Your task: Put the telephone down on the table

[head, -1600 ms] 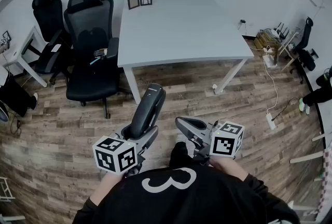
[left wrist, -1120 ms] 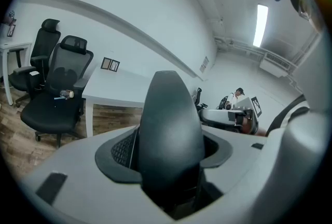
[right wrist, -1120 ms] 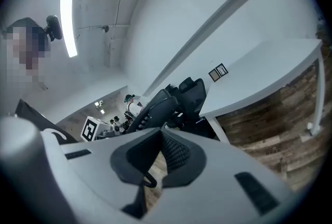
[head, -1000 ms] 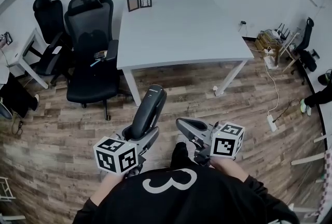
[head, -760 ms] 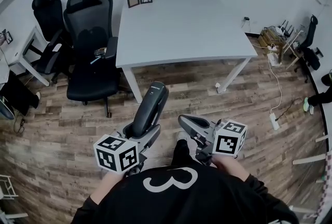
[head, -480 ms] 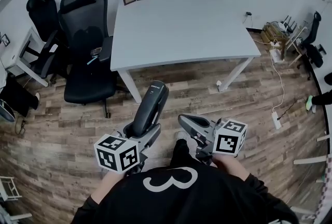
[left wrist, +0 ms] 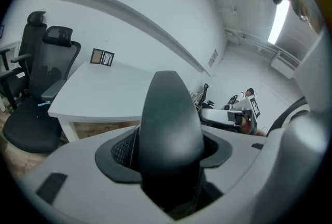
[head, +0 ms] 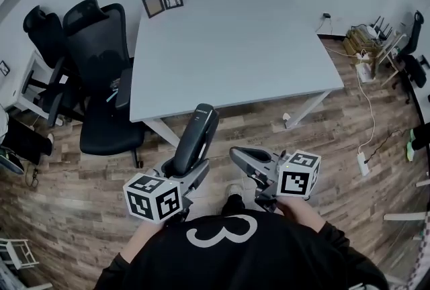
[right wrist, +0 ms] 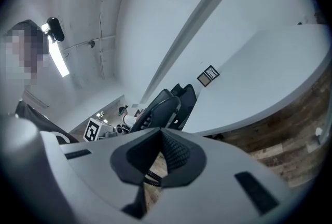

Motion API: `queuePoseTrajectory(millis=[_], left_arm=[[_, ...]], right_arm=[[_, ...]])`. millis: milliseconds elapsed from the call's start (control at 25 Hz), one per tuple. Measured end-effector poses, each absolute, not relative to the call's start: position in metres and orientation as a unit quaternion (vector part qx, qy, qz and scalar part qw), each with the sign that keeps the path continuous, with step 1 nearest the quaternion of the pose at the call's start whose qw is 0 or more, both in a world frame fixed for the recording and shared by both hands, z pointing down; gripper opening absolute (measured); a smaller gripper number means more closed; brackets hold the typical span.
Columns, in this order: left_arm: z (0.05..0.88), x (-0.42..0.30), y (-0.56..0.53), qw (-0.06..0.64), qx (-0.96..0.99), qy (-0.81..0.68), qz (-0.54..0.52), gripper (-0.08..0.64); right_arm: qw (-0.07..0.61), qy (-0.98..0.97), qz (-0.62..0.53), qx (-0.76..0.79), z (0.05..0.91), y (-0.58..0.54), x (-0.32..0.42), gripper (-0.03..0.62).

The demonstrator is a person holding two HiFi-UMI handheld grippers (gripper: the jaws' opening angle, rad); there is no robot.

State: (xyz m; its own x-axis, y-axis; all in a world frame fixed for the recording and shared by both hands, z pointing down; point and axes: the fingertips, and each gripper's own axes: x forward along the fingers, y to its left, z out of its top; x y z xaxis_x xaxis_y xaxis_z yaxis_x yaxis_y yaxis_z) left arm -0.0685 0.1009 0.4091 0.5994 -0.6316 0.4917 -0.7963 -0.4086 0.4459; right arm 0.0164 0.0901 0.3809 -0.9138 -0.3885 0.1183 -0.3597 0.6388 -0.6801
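Note:
A dark grey telephone handset [head: 195, 137] stands upright between the jaws of my left gripper [head: 183, 171], which is shut on its lower half. In the left gripper view the handset [left wrist: 168, 129] fills the middle and hides the pads. It hangs over the wooden floor, just short of the near edge of the white table [head: 228, 40]. My right gripper [head: 240, 156] is beside it on the right, with its jaws together and nothing held. The right gripper view shows the handset [right wrist: 155, 109] to the left, and a coiled cord [right wrist: 151, 177] below the jaws.
Two black office chairs [head: 101, 67] stand at the table's left side. Two small picture frames [head: 161, 0] sit on its far left corner. A white cable and power strip [head: 366, 161] lie on the floor at the right, near more clutter by the wall.
The table has come closer and fills more of the head view; its near edge now lies just ahead of the handset. Both grippers keep their hold and pose.

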Motion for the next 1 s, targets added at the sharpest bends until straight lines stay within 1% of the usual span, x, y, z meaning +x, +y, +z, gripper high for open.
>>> queuePoseTrajectory(millis=[240,360,840,1000], left_arm=[[0.399,-0.029,0.030,0.332,0.835,-0.423,0.122,0.290],[0.398,-0.020,0.018,0.329,0.837,-0.421,0.116,0.290],[0.400,-0.011,-0.021,0.319,0.845,-0.415,0.109,0.290],[0.394,-0.014,-0.057,0.323,0.847,-0.411,0.101,0.290]], right_arm=[[0.025,0.903,-0.368,-0.219,0.371,0.019,0.056,0.008],[0.021,0.906,-0.361,-0.220,0.371,0.007,0.066,0.009],[0.032,0.903,-0.360,-0.233,0.373,-0.025,0.079,0.008],[0.032,0.900,-0.363,-0.241,0.367,-0.058,0.079,0.008]])
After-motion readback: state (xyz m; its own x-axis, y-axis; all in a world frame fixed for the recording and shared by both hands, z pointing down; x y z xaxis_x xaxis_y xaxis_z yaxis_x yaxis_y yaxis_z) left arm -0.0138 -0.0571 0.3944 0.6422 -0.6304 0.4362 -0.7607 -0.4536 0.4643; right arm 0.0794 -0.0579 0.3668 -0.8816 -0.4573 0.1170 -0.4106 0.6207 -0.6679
